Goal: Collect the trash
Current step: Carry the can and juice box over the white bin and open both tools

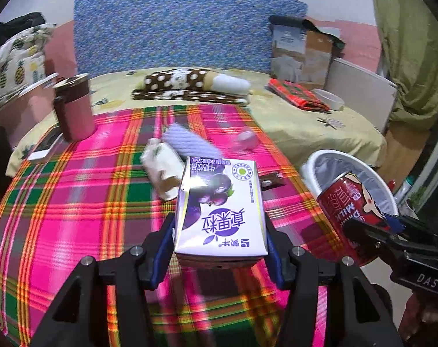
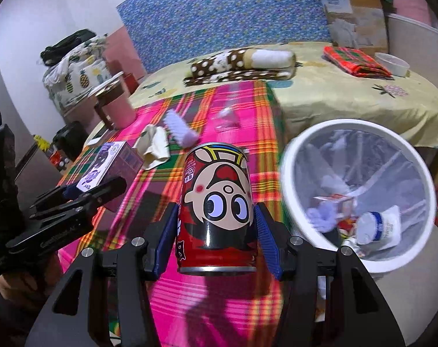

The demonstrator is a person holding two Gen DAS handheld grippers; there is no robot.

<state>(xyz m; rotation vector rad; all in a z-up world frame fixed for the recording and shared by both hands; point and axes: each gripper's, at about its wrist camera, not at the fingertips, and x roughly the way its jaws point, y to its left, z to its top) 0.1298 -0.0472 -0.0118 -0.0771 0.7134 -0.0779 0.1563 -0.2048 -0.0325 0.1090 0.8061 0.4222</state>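
The white bin (image 2: 288, 173), lined with a thin clear bag, stands off the right edge of the plaid cloth (image 1: 74, 202), and that side is what the coming drop turns on: the bin mouth is seen just right of the right gripper (image 2: 216, 225) and well to the right of the left gripper (image 1: 219, 231), so the right one is judged the nearer and likely first to release

The right gripper is clamped on the red can (image 2: 217, 202), a smooth glossy metal cylinder printed with a cartoon face; its long axis runs forward along the fingers, the base rim toward the camera. In the left wrist view the same can (image 1: 349, 214) is seen held in front of the bin rim (image 1: 314, 162)

The left gripper is closed on the purple-and-white drink carton (image 1: 222, 208), a flat-faced cardboard box with sharp edges, gripped across its width with its length pointing forward; it is held above the cloth, near the middle

On the cloth beyond, a crumpled cream paper cup (image 1: 164, 170), a blurred pale lilac ribbed piece (image 1: 190, 141) and a clear plastic item (image 1: 245, 138) remain uncollected. Wrappers and a small box are visible inside the bin
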